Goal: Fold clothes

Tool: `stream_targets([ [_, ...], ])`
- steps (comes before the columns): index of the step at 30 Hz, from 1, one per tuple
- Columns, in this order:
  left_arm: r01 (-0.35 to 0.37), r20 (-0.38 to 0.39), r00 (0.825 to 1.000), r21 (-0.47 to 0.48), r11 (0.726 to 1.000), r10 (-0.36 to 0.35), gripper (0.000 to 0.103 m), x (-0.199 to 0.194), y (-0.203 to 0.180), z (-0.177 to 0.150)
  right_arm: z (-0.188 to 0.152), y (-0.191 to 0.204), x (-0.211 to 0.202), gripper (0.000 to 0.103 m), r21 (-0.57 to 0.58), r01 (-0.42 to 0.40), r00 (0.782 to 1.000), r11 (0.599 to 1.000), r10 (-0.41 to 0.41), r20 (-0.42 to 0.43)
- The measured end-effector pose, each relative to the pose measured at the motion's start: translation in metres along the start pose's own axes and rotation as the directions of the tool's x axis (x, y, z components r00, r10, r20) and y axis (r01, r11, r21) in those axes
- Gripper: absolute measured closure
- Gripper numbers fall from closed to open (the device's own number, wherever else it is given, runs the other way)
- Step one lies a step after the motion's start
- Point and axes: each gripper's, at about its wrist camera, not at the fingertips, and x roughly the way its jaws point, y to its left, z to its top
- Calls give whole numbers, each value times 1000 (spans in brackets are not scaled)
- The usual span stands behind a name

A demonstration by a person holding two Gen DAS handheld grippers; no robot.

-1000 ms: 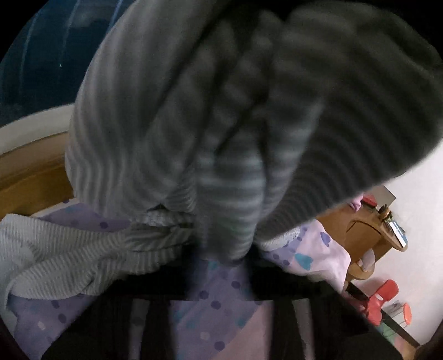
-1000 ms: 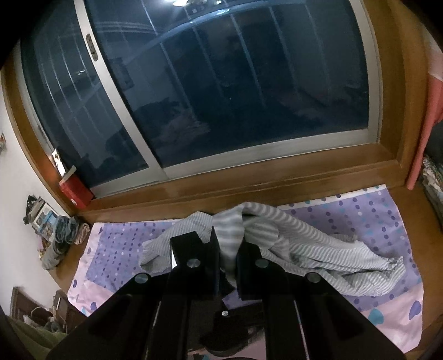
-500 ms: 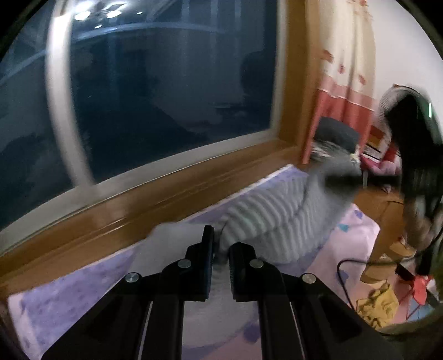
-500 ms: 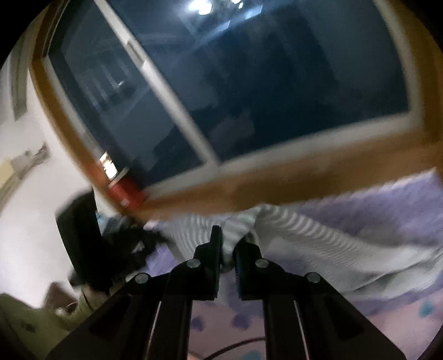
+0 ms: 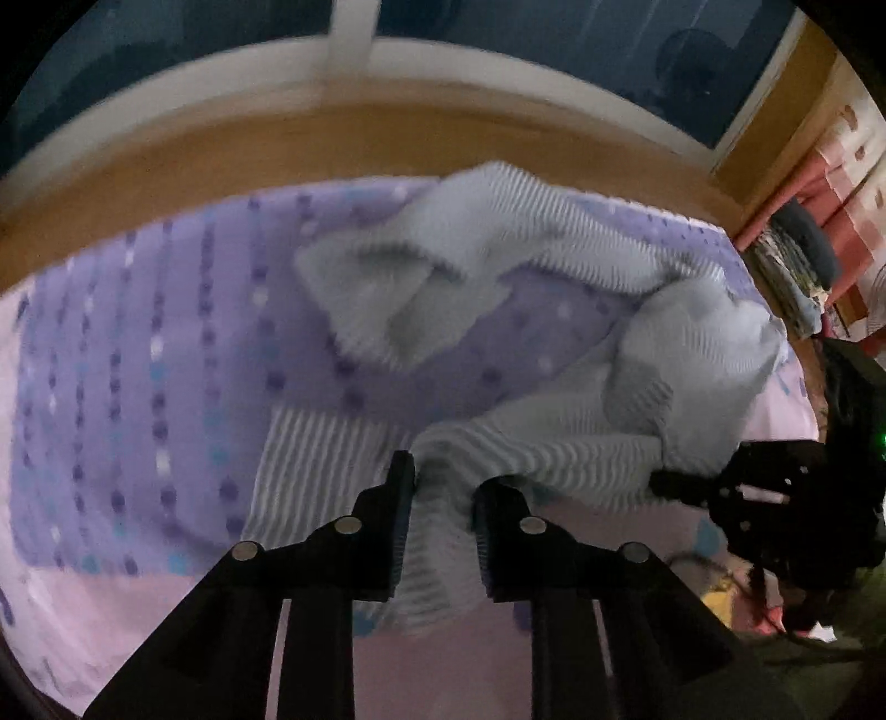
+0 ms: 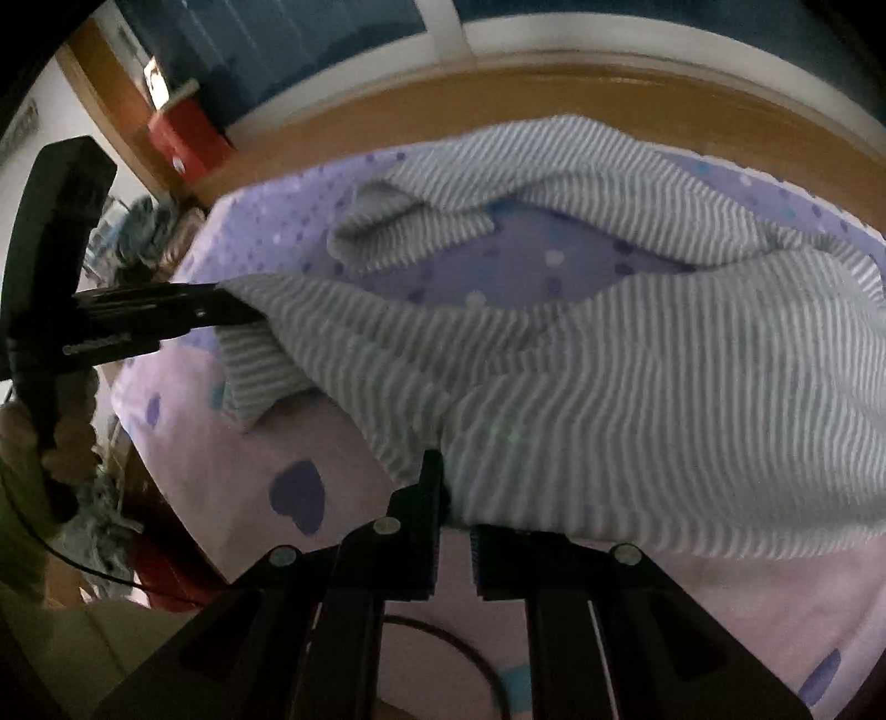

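The left gripper (image 5: 443,487) points steeply down at the bed, its jaws opening with a fold of the shirt (image 5: 554,443) still lying between them; the pads stand a little off the cloth rather than pressing it. The right gripper (image 6: 454,498) is opening too, with the shirt's edge bunched over its fingertips, though the blur makes it hard to say whether the pads touch the fabric. The grey-and-white striped shirt lies crumpled on a mat (image 5: 138,387), lilac with dots and a pink border, stretched between the two grippers, with one sleeve (image 6: 398,221) flung out toward the window (image 6: 554,33). From the right wrist view the left gripper (image 6: 243,310) comes in from the side at the shirt's corner, a hand (image 6: 61,437) around its handle. A red box (image 6: 185,141) sits on the wooden sill.
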Motion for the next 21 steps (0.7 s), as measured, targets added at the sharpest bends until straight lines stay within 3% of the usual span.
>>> stream_targets([
  [2, 11, -1, 1000, 14, 1000, -11, 77, -6, 7, -11, -6, 5, -1, 78, -8, 25, 1000, 1000, -25, -16],
  [4, 24, -3, 1000, 46, 999, -24, 76, -14, 10, -18, -14, 11, -5, 71, -25, 63, 998, 998, -64, -20],
  [11, 45, 24, 999, 97, 994, -48, 75, -40, 12, -42, -25, 36, -22, 67, -146, 152, 986, 978, -159, -42],
  [15, 7, 56, 998, 24, 1000, -8, 75, -49, 31, -52, -17, 61, -32, 65, -280, 142, 989, 949, -150, -7],
  [17, -19, 60, 998, -53, 998, 22, 75, -45, 48, -52, -13, 73, -29, 51, -368, 152, 988, 917, -152, 31],
  [19, -7, 51, 999, -145, 989, 14, 75, -35, 64, -51, -9, 84, -21, 50, -431, 162, 986, 888, -158, 44],
  [21, 2, 30, 1000, -176, 984, 3, 75, -24, 71, -49, -5, 92, -10, 50, -460, 145, 989, 876, -148, 29],
])
